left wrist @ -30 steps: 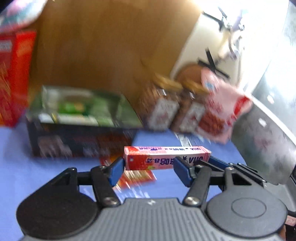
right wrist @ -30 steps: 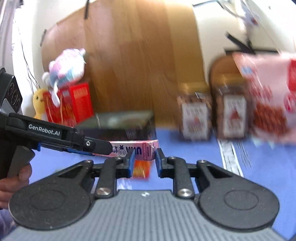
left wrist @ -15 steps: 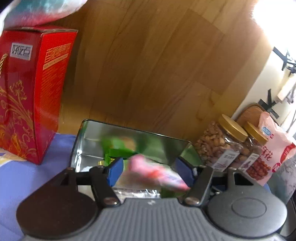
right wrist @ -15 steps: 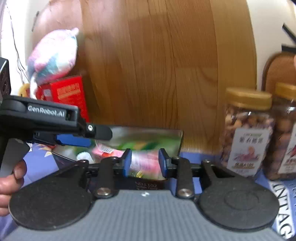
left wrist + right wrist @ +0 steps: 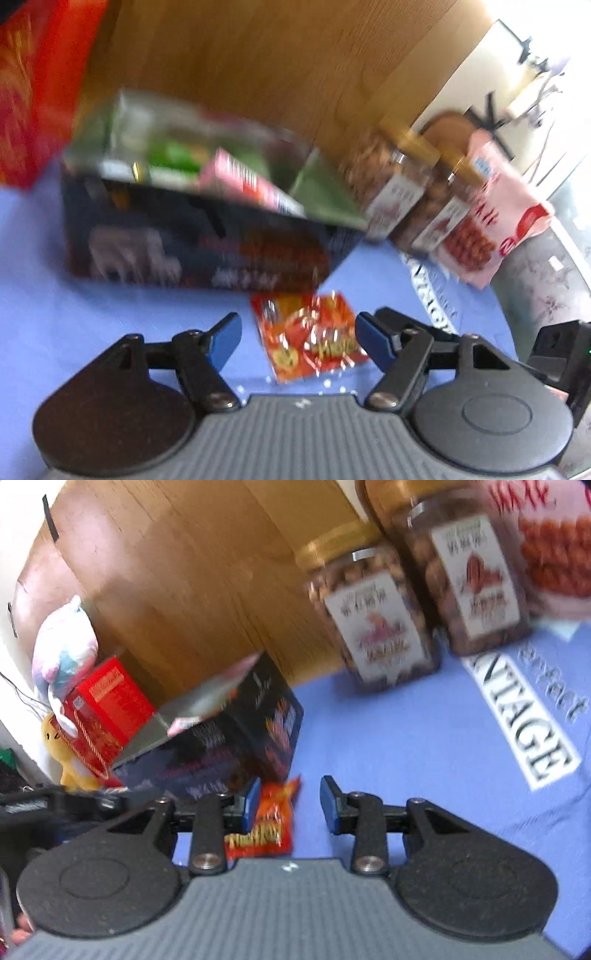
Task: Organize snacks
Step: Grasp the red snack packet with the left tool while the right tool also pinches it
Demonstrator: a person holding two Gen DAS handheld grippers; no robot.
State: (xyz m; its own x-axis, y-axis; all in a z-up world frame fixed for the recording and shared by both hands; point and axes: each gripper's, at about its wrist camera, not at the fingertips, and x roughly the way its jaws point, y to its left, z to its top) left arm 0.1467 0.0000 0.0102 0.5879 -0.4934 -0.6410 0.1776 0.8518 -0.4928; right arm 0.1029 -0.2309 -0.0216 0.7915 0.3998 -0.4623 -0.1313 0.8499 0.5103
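Gaping with nothing held, the left gripper (image 5: 297, 334) has let go of the pink rectangular candy box (image 5: 245, 182), now tilted inside the dark open-topped tin (image 5: 192, 243). The right gripper (image 5: 290, 803) is likewise spread. Between both lies a red-orange foil snack packet (image 5: 312, 338) on open blue cloth (image 5: 399, 738); only the right view shows the cloth's printed lettering whole.

Red-orange foil snack packet (image 5: 310, 334) with yellow lettering. Pink carton (image 5: 245, 182) (red-and-white label) in dark printed tin (image 5: 199, 243). Periwinkle table cover (image 5: 406, 731), black-and-white lettering. Gold-lidded nut jars (image 5: 373, 613). Blue-padded black grippers (image 5: 297, 334).
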